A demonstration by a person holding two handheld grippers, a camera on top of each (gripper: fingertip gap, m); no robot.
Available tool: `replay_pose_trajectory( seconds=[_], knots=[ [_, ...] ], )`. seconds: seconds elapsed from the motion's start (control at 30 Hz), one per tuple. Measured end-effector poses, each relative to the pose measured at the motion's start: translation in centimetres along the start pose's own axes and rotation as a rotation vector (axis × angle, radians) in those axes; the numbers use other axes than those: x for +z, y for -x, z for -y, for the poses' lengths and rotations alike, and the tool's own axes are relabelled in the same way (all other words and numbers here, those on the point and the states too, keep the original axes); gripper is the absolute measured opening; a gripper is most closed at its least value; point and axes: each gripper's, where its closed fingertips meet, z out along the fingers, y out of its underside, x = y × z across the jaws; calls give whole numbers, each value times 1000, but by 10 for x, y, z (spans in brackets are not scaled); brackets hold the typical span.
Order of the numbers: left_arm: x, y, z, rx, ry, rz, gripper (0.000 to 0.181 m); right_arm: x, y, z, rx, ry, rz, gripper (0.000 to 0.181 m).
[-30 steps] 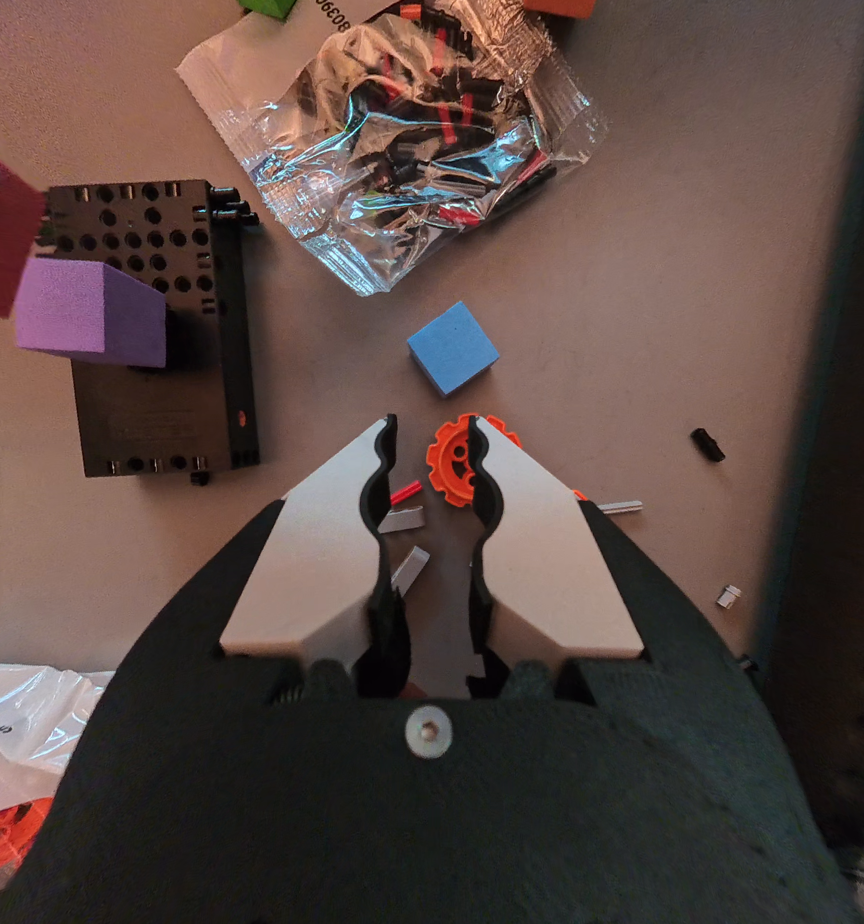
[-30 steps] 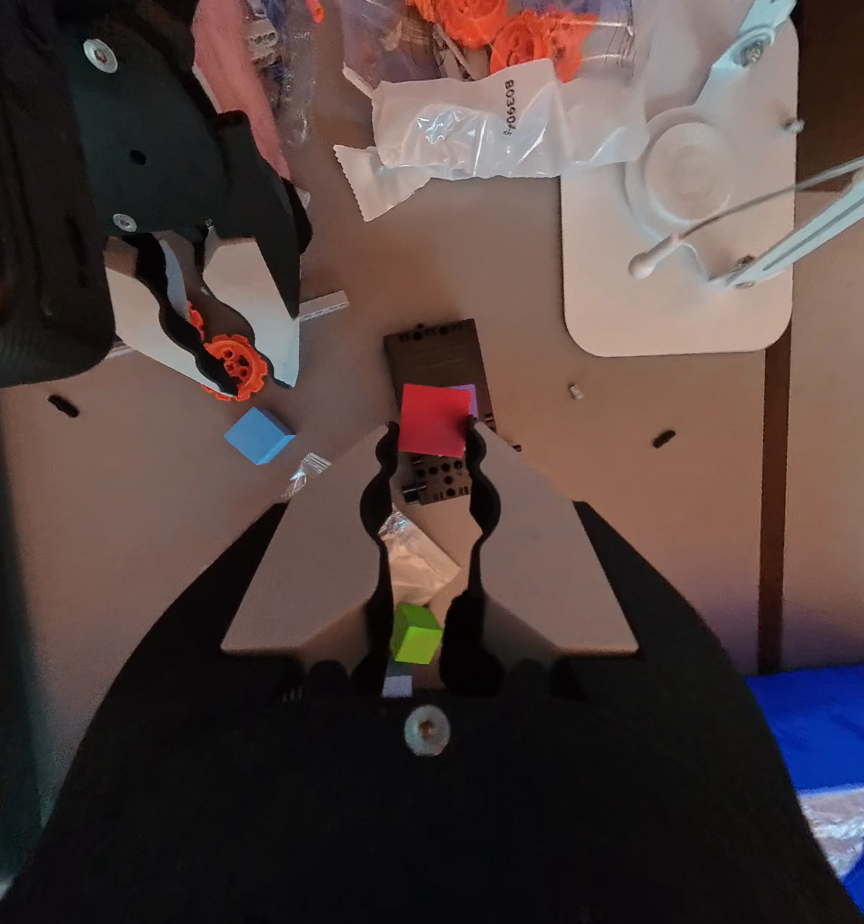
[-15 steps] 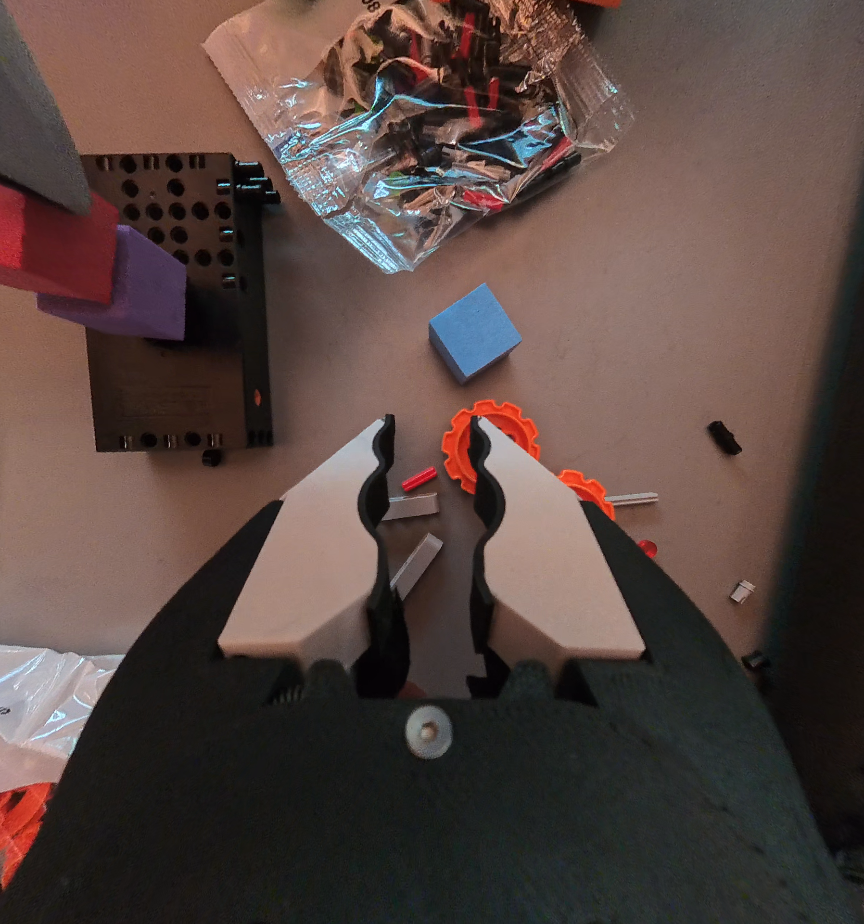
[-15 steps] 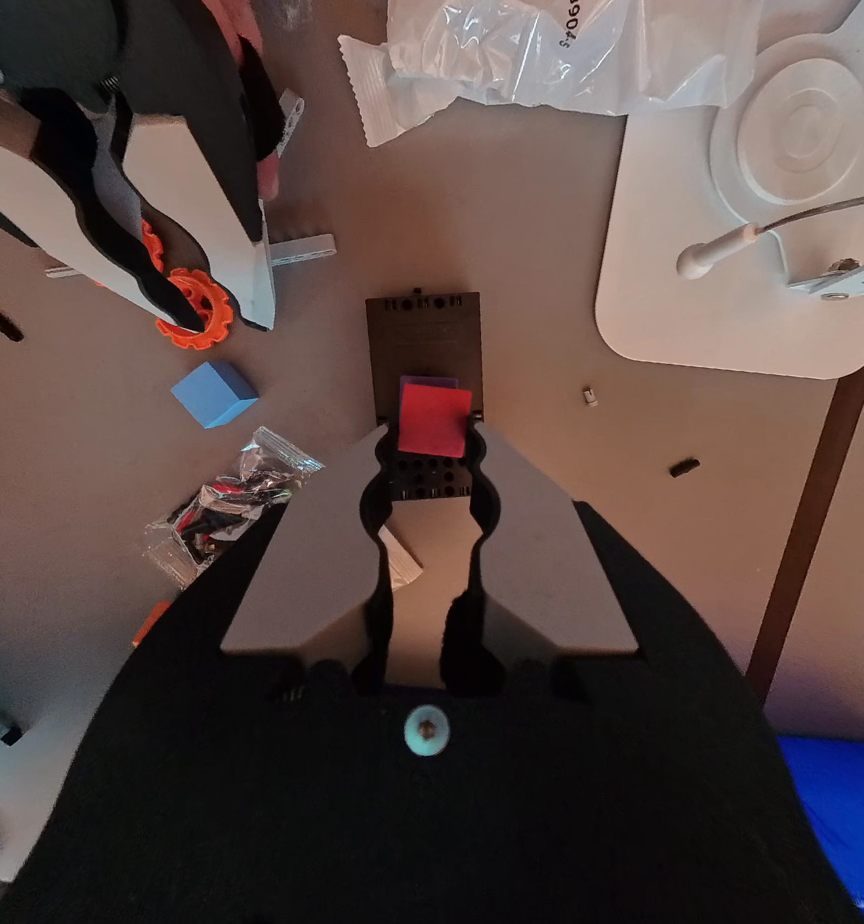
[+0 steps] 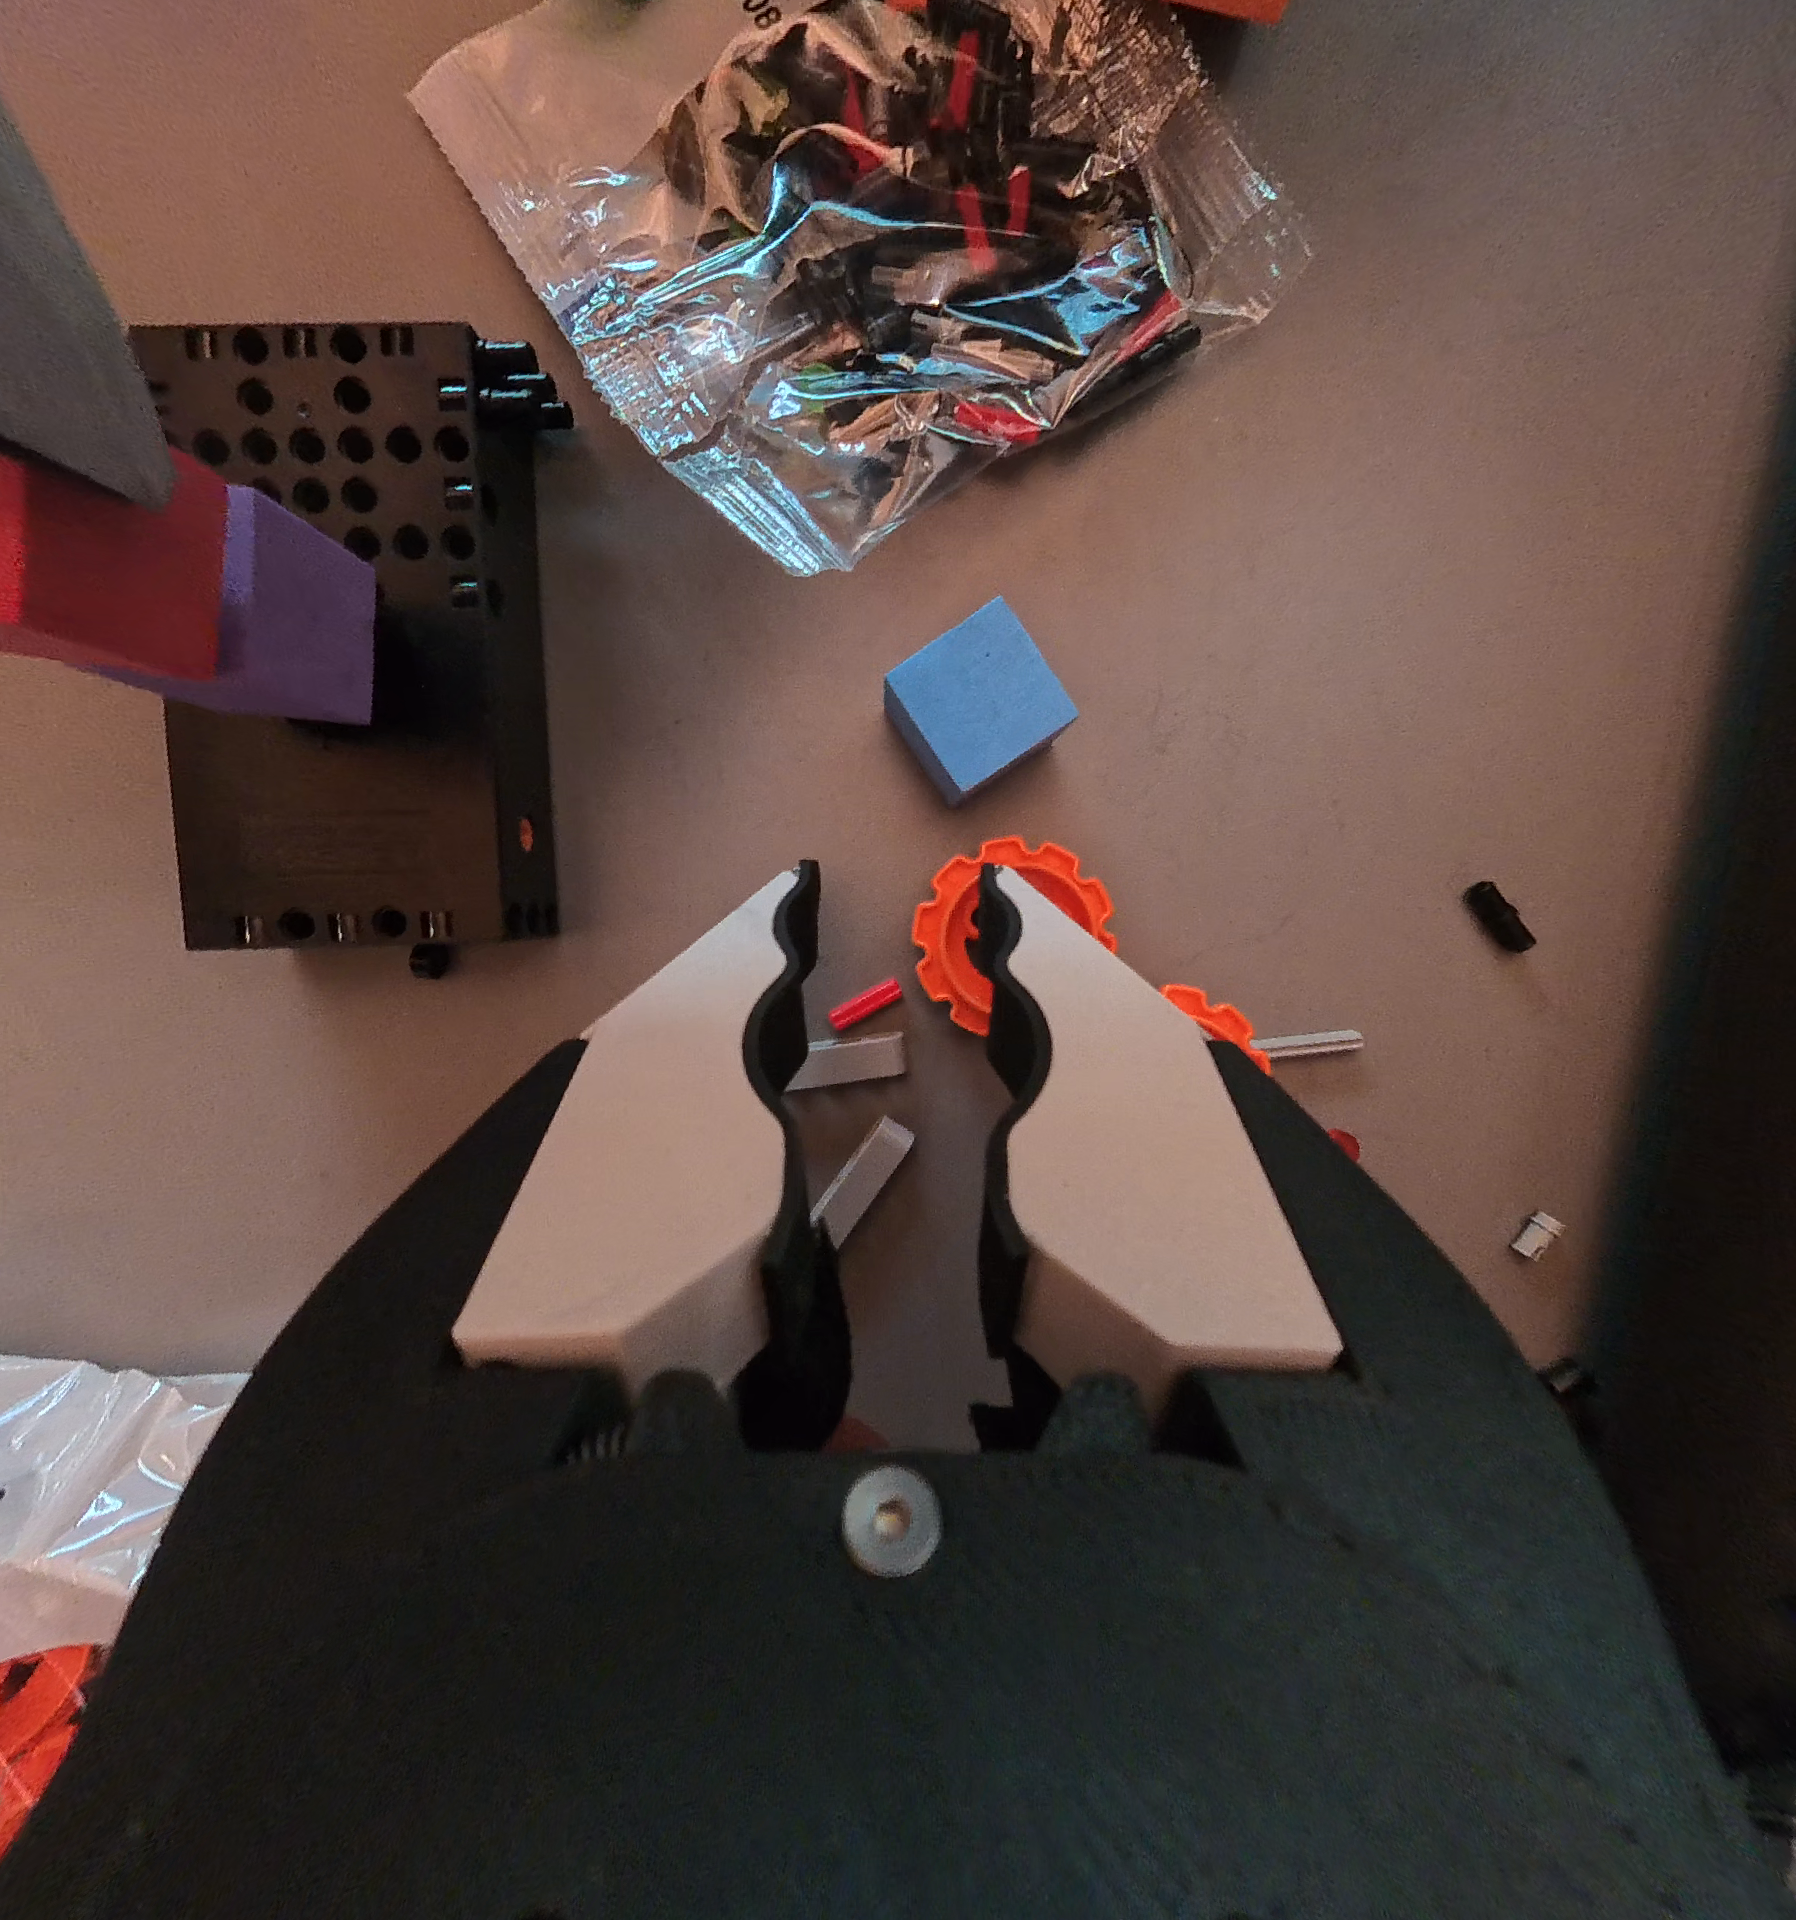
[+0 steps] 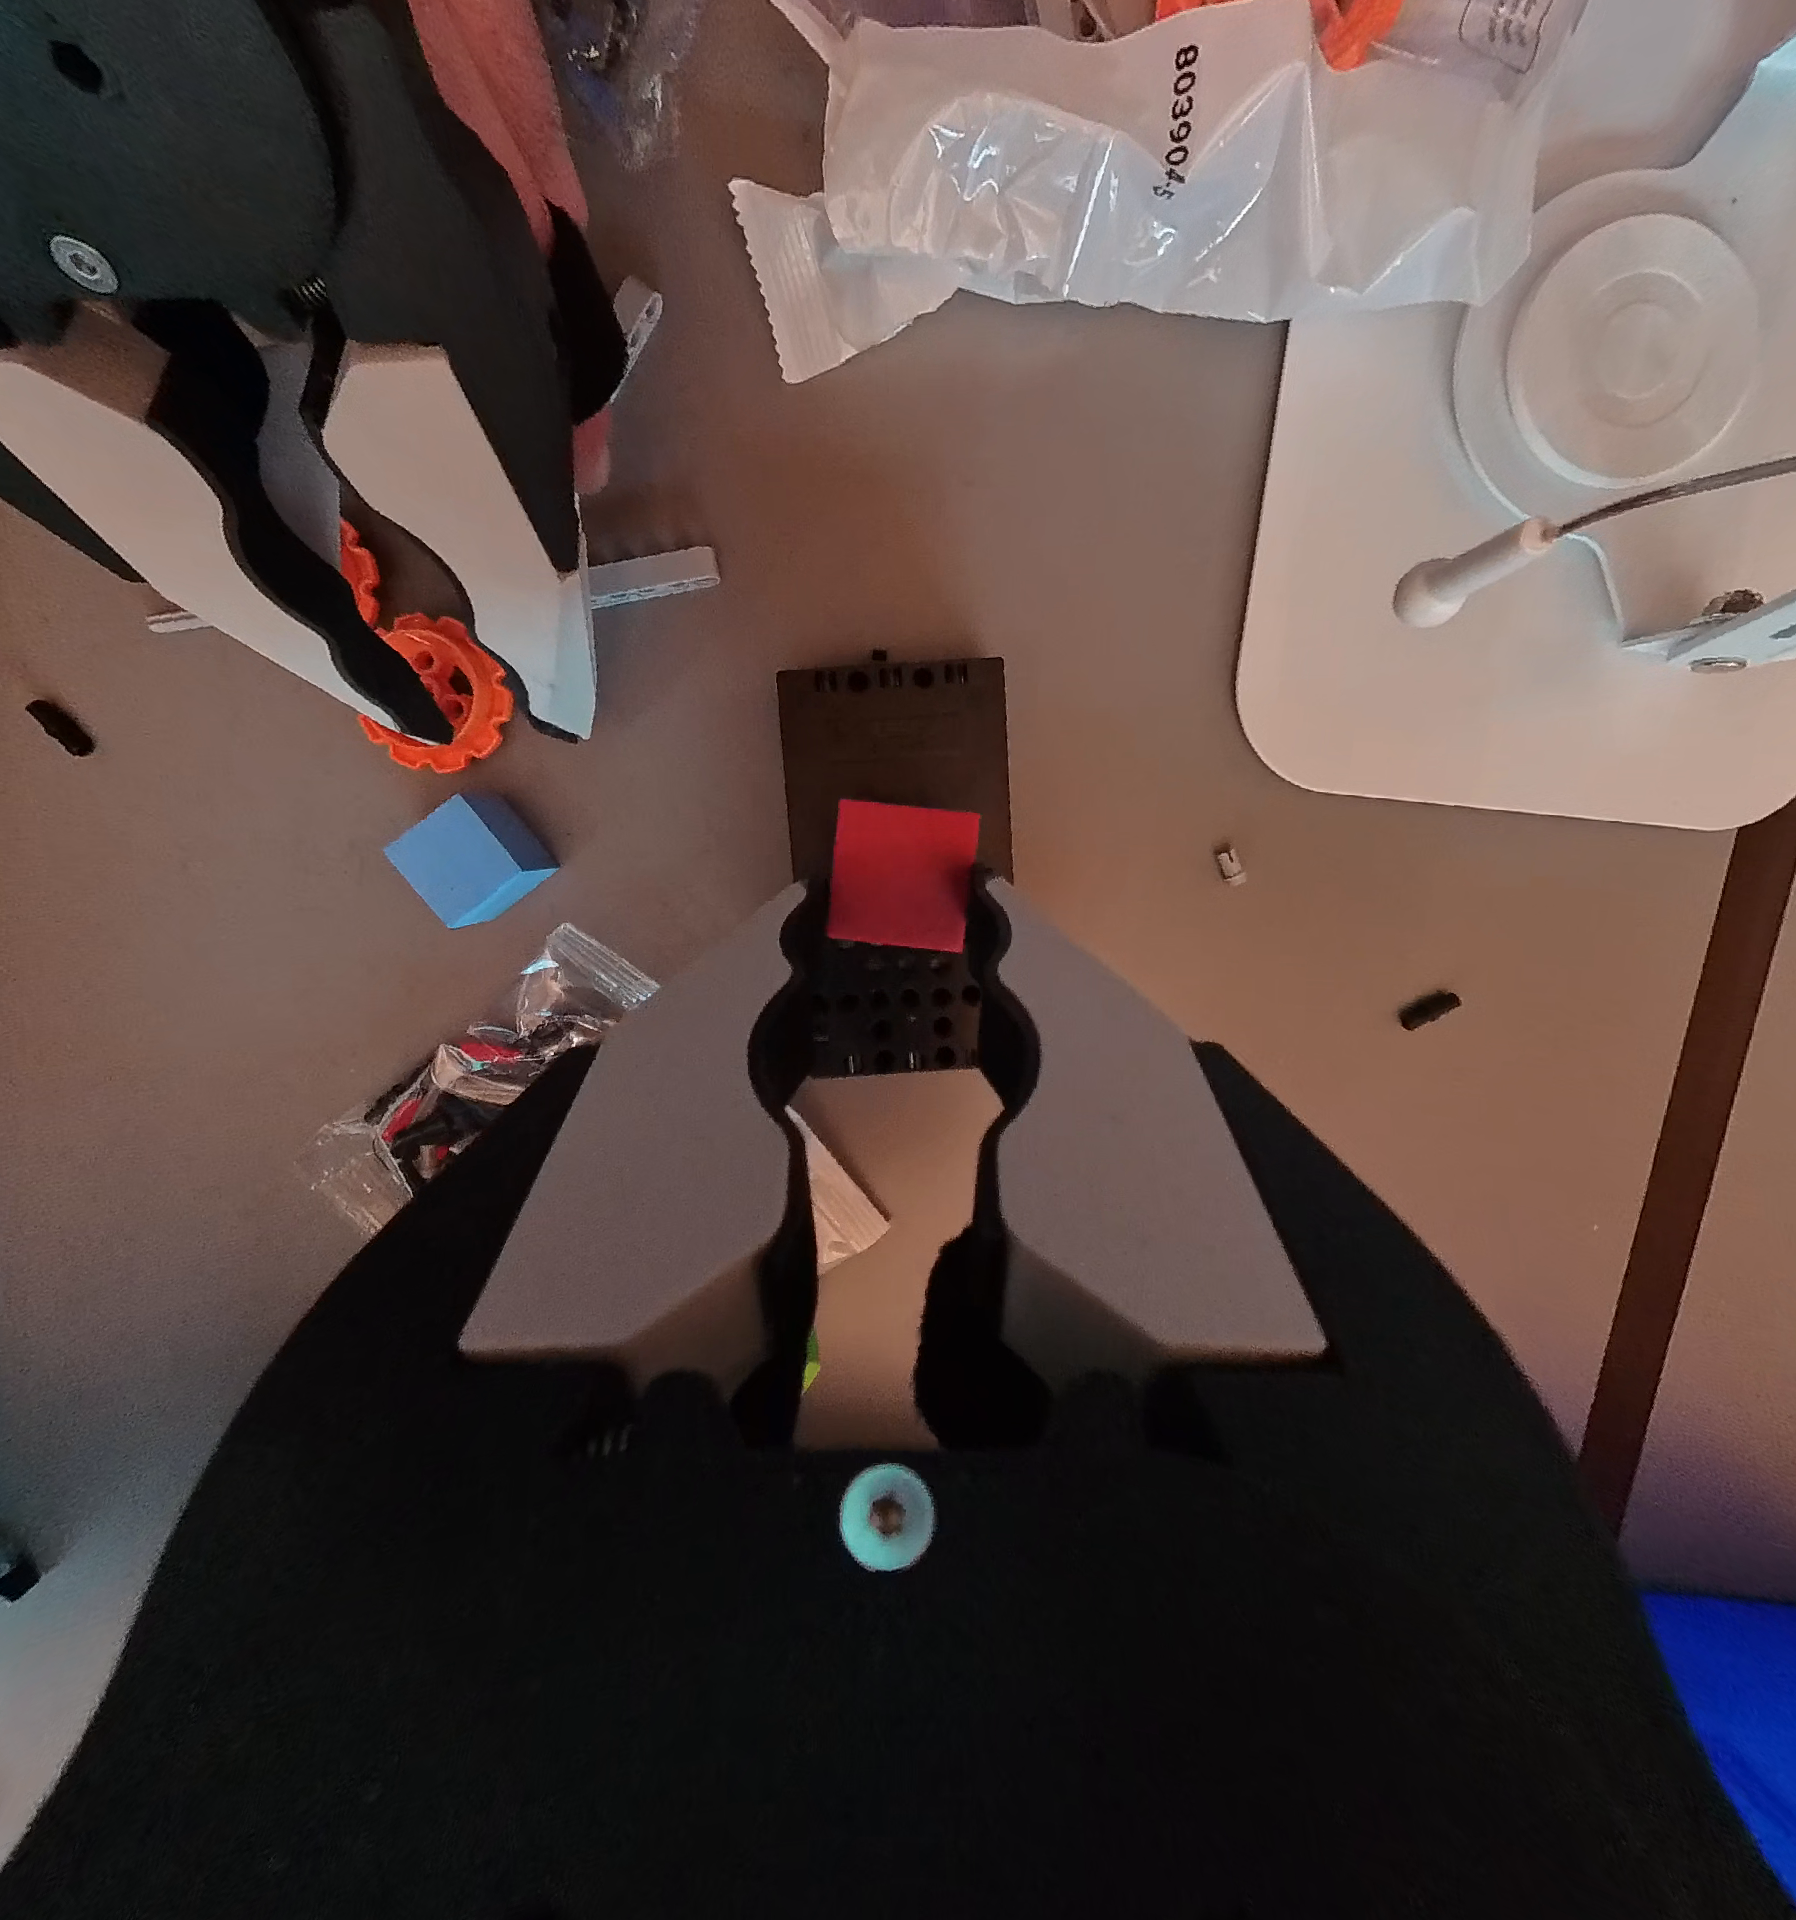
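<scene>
Grippers mid-bench | left gripper (image 5: 899, 894) jaws apart, empty, one tip over orange toothed wheel (image 5: 951, 935), hard ridged plastic, best pinched across its rim | right gripper (image 6: 894, 883) clamped on red foam cube (image 6: 902, 875), light, squashy, matte, above black perforated plate (image 6: 889, 727) | blue foam cube (image 5: 977, 698) beyond, loose.

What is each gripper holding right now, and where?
Right gripper: red foam cube, pinched at two opposite sides by its fingertips. Left gripper: nothing, open.
</scene>
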Motion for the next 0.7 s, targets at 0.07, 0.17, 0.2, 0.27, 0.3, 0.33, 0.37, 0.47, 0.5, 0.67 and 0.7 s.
replay_pose_trajectory(
  seconds=[0.07,0.17,0.2,0.27,0.3,0.33,0.37,0.47,0.5,0.67,0.7],
  knots=[
    [0,0,0,-1,-1,0,29,2,0,-1,1,5,7,25],
    [0,0,-1,-2,2,0,30,5,-1,-6,7,25,4,27],
    [0,1,-1,-4,2,0,31,5,-2,-7,10,29,-1,30],
    [-1,1,-2,-8,1,1,31,0,-3,-4,11,19,-27,33],
    [-1,2,-2,-10,0,2,32,-4,-2,-2,11,5,-46,36],
    [-2,2,-3,-13,-2,3,32,-10,1,2,8,-10,-62,39],
    [-3,3,-3,-16,-4,5,32,-16,7,4,0,-25,-70,42],
    [-5,4,-4,-24,-9,10,32,-22,45,9,-63,-59,-19,45],
    [-5,5,-4,-26,-11,10,32,-18,60,6,-91,-46,12,46],
    [-4,4,-4,-27,-8,10,33,22,108,-14,-200,27,106,53],
    [-2,5,-8,-27,10,16,33,29,110,-14,-208,11,109,52]
  ],
)
